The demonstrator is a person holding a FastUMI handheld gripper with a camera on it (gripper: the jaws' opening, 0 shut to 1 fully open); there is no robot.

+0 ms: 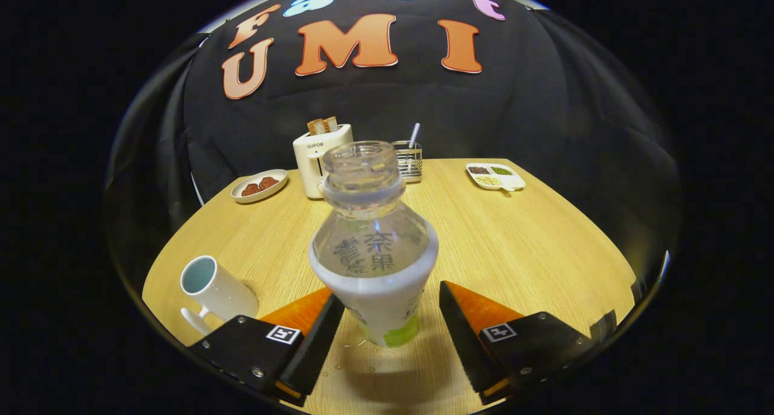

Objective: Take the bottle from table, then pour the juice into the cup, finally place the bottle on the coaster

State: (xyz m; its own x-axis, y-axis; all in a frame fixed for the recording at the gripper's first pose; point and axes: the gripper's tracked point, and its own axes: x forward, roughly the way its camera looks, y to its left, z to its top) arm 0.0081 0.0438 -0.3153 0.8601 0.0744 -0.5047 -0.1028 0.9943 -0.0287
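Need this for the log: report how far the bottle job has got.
Done: nothing that shows; the uncapped bottle stands on the table. In hand: the gripper is open, its fingers either side of the bottle's base, a gap showing at one finger, so the grasp is not closed. Left: lifting it, pouring into the white cup beside the fingers, then setting it on a coaster.
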